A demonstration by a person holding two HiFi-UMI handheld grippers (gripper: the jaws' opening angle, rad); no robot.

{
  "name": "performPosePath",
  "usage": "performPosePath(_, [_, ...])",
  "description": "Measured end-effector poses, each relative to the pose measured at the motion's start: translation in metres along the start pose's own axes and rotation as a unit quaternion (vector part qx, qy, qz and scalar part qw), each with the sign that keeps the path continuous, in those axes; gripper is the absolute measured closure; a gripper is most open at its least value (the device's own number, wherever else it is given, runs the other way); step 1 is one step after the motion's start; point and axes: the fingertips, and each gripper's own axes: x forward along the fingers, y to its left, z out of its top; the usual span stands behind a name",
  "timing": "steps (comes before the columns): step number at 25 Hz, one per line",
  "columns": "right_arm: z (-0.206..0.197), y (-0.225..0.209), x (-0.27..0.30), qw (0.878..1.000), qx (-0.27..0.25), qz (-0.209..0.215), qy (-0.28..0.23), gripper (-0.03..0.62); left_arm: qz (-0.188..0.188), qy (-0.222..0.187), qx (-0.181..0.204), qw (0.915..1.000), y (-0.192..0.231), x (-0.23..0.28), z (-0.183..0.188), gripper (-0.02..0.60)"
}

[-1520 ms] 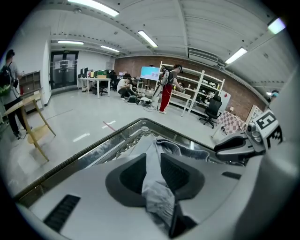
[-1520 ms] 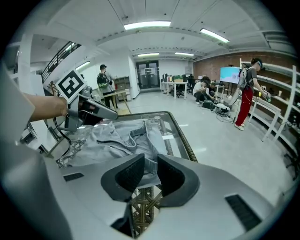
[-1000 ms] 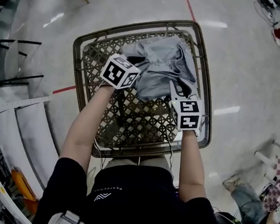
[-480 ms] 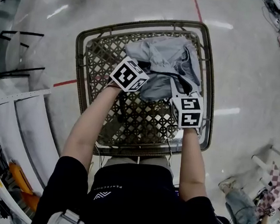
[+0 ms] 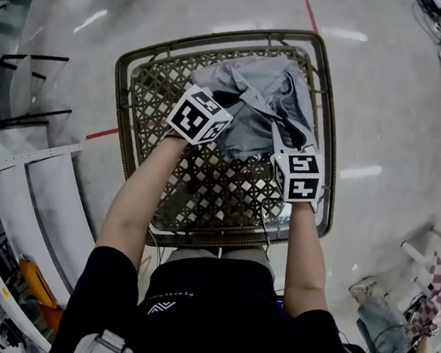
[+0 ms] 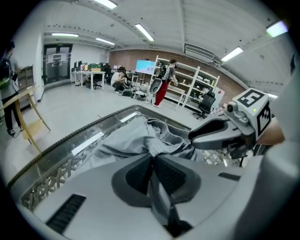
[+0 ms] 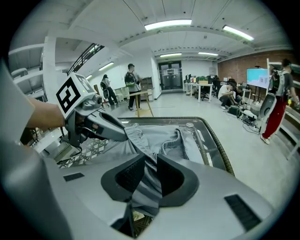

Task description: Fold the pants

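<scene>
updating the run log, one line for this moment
left hand-held gripper: jaws just closed on crumpled grey fabric pants | right hand-held gripper: shut on them | pants bunched on brown wicker table

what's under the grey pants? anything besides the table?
The grey pants lie bunched on the glass top of the wicker table, with its woven lattice below. The lattice shows around them; whatever is directly beneath the cloth is covered.

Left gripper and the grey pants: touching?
Touching. The left gripper has just been closing its jaws on a fold of the pants. The left gripper view shows the fabric bunched and pinched between the pads at their tips.
</scene>
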Motion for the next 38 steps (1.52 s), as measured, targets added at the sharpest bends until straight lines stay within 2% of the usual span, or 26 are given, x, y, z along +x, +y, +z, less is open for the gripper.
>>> performPosePath(7, [-0.013, -0.014, -0.005, 1.000, 0.011, -0.005, 0.010, 0.511, -0.006, -0.004, -0.002, 1.0000, 0.002, 0.005, 0.024, 0.554])
performPosePath(11, [-0.018, -0.023, -0.008, 1.000, 0.021, -0.011, 0.008, 0.511, -0.021, 0.007, 0.012, 0.9997, -0.002, 0.005, 0.022, 0.552])
performPosePath(12, [-0.019, -0.023, -0.008, 1.000, 0.023, -0.011, 0.008, 0.511, -0.026, 0.007, 0.016, 0.9995, -0.003, 0.004, 0.022, 0.546])
performPosePath(14, [-0.018, -0.023, -0.007, 1.000, 0.023, -0.010, 0.006, 0.511, -0.034, 0.005, 0.019, 0.9992, -0.006, 0.003, 0.024, 0.485])
performPosePath(15, [-0.018, -0.022, -0.007, 1.000, 0.022, -0.009, 0.006, 0.511, -0.033, 0.005, 0.019, 0.9993, -0.006, 0.003, 0.024, 0.483])
performPosePath(18, [-0.020, -0.019, -0.006, 1.000, 0.021, -0.007, 0.012, 0.511, -0.014, 0.001, 0.011, 0.9998, 0.000, 0.007, 0.027, 0.541])
performPosePath(21, [-0.019, -0.018, -0.005, 1.000, 0.020, -0.006, 0.013, 0.511, -0.007, -0.015, -0.014, 0.9998, 0.006, 0.012, 0.034, 0.555])
performPosePath(27, [-0.022, -0.026, -0.005, 1.000, 0.025, -0.012, 0.014, 0.511, 0.005, -0.030, -0.025, 0.9992, 0.012, 0.026, 0.056, 0.560])
performPosePath(34, [-0.028, -0.042, -0.007, 0.999, 0.038, -0.027, 0.018, 0.511, 0.017, -0.017, -0.028, 0.9993, 0.018, 0.050, 0.076, 0.561])
performPosePath(38, [-0.035, -0.053, -0.009, 0.998, 0.046, -0.038, 0.024, 0.511, 0.008, -0.012, -0.033, 0.9994, 0.014, 0.068, 0.085, 0.560])
